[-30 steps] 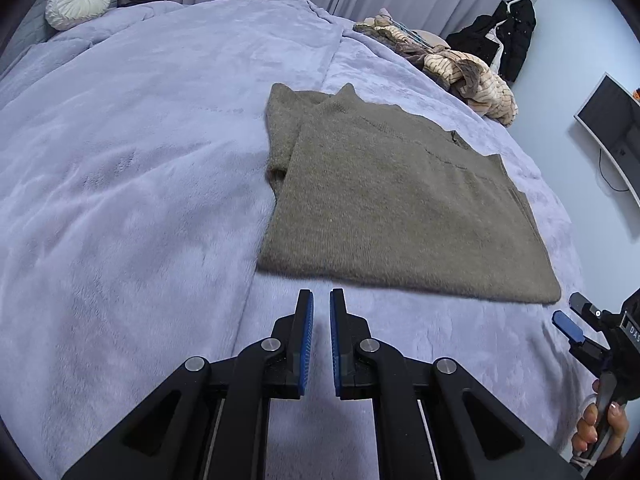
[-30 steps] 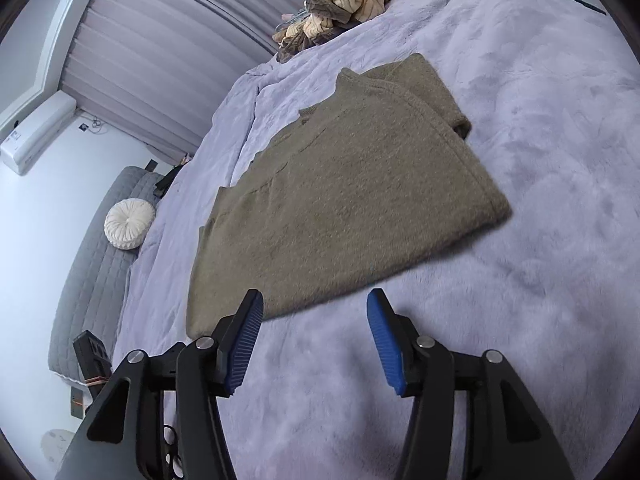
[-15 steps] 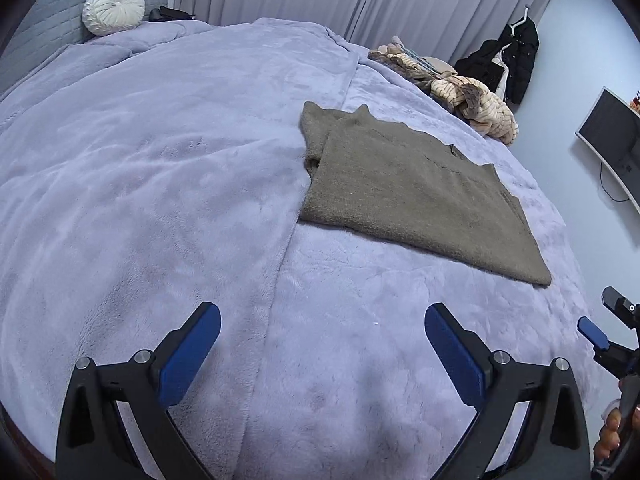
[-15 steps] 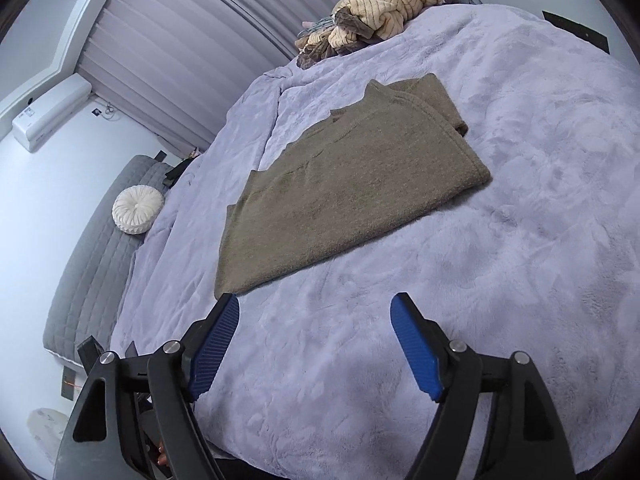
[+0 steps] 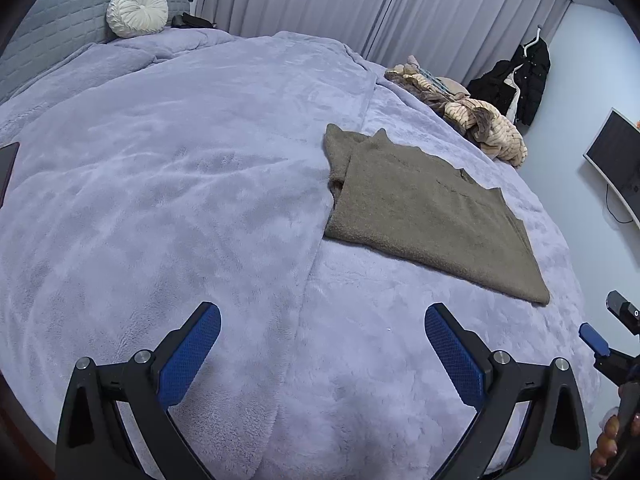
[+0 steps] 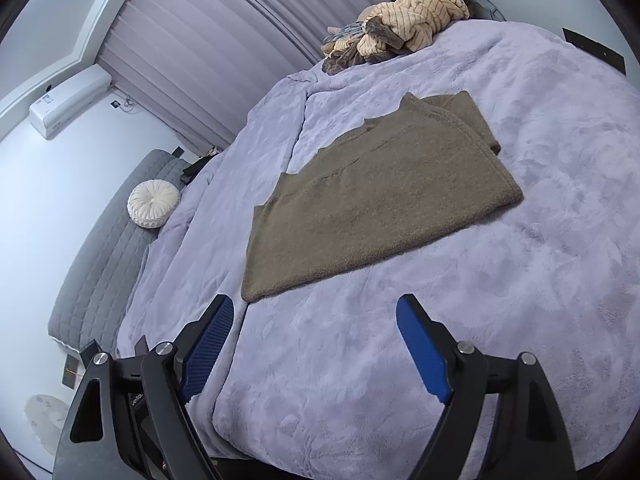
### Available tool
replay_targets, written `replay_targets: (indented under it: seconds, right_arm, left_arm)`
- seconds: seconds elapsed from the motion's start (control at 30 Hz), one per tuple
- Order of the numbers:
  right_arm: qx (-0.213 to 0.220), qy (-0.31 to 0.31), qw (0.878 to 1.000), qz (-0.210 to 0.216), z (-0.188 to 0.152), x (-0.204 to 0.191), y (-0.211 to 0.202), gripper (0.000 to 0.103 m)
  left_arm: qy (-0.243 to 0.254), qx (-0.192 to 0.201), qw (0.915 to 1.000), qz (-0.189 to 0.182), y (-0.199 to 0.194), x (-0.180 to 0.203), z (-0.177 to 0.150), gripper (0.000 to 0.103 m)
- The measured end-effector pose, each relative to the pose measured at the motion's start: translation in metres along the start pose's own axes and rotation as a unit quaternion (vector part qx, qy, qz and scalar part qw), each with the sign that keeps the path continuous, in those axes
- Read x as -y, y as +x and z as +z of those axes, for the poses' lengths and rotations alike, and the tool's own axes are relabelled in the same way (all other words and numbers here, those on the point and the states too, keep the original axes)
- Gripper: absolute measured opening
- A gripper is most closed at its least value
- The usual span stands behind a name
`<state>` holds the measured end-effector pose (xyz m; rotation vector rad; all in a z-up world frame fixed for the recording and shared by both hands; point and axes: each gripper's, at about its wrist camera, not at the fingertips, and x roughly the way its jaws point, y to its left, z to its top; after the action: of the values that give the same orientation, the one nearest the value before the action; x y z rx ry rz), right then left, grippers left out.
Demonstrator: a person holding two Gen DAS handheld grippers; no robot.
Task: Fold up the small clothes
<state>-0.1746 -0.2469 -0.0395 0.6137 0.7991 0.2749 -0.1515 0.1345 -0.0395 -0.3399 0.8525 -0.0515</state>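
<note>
A brown knit garment (image 5: 424,208) lies flat and folded lengthwise on the lilac bed cover, right of the middle; it also shows in the right wrist view (image 6: 372,204). My left gripper (image 5: 322,330) is open and empty, held over bare bed cover well short of the garment's near edge. My right gripper (image 6: 316,322) is open and empty, close to the garment's near corner but apart from it. The right gripper's tip also shows at the right edge of the left wrist view (image 5: 596,338).
A pile of beige striped clothes (image 5: 476,120) lies at the far side of the bed, also in the right wrist view (image 6: 404,20). A round white cushion (image 5: 138,8) rests against the grey headboard (image 5: 52,24). A dark flat object (image 5: 8,168) lies at the left. A monitor (image 5: 616,160) hangs right.
My left gripper went from nearly shut to wide open and pulled back from the garment. My right gripper opened wider and also drew back. The garment has not moved.
</note>
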Motion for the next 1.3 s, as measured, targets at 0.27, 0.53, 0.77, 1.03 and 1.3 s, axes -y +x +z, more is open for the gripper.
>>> replay_targets:
  seconds: [0.27,0.53,0.77,1.03,1.3]
  right_arm:
    - [-0.017,0.034,0.999,0.007,-0.005,0.025,0.016,0.086]
    - [-0.043,0.073,0.996,0.015,-0.004,0.051,0.043,0.087]
    - [-0.07,0.082,0.994,0.027,0.014,0.048,0.079,0.087]
    - [-0.133,0.089,0.985,0.063,0.028,0.023,0.151,0.089]
    - [-0.178,0.094,0.977,0.071,0.022,0.008,0.207,0.089]
  left_arm:
    - [-0.011,-0.036,0.9992,-0.012,0.02,0.005,-0.002,0.102]
    - [0.022,-0.061,0.9978,0.016,0.054,0.019,0.02,0.102]
    - [0.016,-0.078,0.9967,0.015,0.091,0.019,0.057,0.102]
    - [-0.002,-0.104,0.9943,0.024,0.13,0.011,0.079,0.102]
    - [0.008,-0.127,0.9916,0.022,0.156,0.016,0.08,0.102]
